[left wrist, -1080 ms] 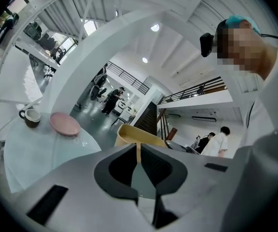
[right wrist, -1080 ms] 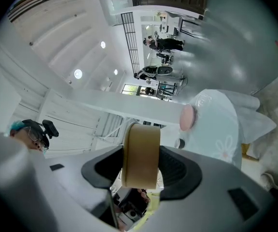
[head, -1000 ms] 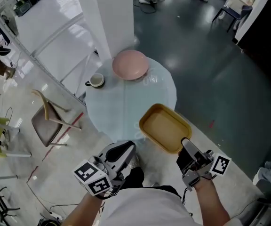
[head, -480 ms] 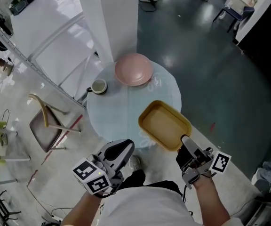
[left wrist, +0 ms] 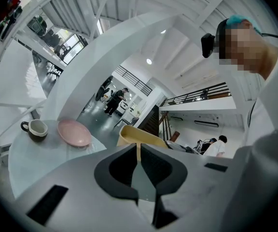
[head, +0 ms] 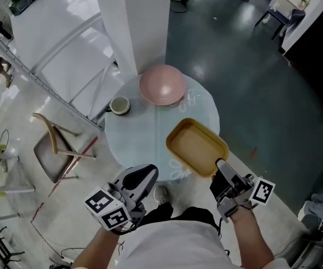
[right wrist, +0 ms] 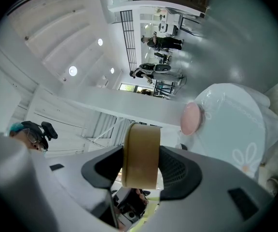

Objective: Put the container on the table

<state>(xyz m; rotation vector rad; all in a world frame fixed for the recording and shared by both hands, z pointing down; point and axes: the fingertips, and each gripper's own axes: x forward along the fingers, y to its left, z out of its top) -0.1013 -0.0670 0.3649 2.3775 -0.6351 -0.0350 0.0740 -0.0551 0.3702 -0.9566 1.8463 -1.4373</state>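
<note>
Two grippers: right gripper (head: 223, 175) clamps container (head: 197, 148); left gripper (head: 143, 175) closed, empty
Container: seemingly aloft over table (head: 133, 136); setting-down remains

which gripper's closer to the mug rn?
Left. The left gripper hangs off the table's near edge, on the mug's side. The right gripper, shut on the yellow container's rim, is farther, toward the opposite side.

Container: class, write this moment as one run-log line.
right gripper shut on container | container held over table edge | left gripper shut, empty
</note>
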